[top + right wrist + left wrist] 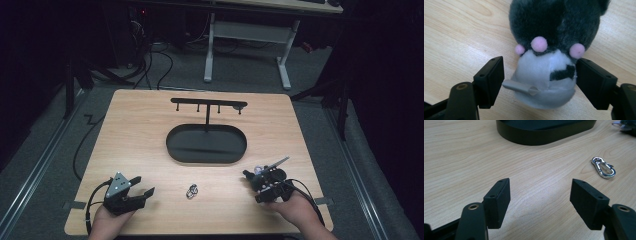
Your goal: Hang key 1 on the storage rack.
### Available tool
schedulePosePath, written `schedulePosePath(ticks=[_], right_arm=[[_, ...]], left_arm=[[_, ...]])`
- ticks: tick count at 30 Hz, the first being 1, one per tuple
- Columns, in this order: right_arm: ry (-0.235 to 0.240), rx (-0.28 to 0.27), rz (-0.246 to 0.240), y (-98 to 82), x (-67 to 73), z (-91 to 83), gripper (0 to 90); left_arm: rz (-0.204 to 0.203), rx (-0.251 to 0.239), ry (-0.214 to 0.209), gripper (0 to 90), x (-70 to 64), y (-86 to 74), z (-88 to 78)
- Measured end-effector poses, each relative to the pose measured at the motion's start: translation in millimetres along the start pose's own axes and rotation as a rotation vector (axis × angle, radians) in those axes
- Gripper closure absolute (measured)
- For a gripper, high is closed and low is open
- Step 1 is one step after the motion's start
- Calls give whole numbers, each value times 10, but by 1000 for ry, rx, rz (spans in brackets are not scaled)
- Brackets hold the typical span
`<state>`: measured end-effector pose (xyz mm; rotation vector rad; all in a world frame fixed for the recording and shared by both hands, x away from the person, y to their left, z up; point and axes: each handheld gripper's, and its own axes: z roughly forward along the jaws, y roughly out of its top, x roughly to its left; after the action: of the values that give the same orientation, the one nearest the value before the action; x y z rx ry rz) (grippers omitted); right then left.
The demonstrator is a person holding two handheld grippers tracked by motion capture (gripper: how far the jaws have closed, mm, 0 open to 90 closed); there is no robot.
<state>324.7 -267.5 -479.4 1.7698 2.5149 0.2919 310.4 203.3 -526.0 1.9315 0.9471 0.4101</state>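
Observation:
A small plush toy point(544, 57), dark grey with a white face and pink dots, lies on the wooden table between the jaws of my right gripper point(540, 72). The jaws stand open around it: the left one is a little apart from the toy, the right one is at its side. In the high view, that gripper point(254, 184) and the toy point(258, 171) are at the table's front right. My left gripper point(144, 185) rests at the front left, open with nothing in it point(540, 192). A silver metal clasp point(604, 167) lies ahead and to its right, also point(192, 190).
A black stand with an oval base point(206, 145) sits mid-table; its post carries a crossbar point(207, 104) with several hanging pegs. The base's rim point(541, 138) lies beyond the left gripper. The table's front edge is close behind both hands.

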Motion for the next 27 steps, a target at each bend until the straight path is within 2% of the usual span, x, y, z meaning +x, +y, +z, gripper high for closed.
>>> schedulePosePath(ticks=[5,9,13,20,25,27], right_arm=[[-7,-17,22,-27,-20,19,346],[-2,-24,36,-40,-40,12,368],[-15,-25,18,-48,-41,5,444],[-7,-14,-9,-34,-36,-13,484],[-2,-23,-27,7,3,-105,486],[1,-32,-41,45,21,-207,486]], left_arm=[[7,11,-1,329,-3,-2,3],[6,8,-1,330,-9,-4,11],[7,11,-2,330,-12,-7,18],[11,15,5,323,-7,-10,19],[14,15,11,315,-12,-12,19],[27,13,31,299,-20,-9,24]])
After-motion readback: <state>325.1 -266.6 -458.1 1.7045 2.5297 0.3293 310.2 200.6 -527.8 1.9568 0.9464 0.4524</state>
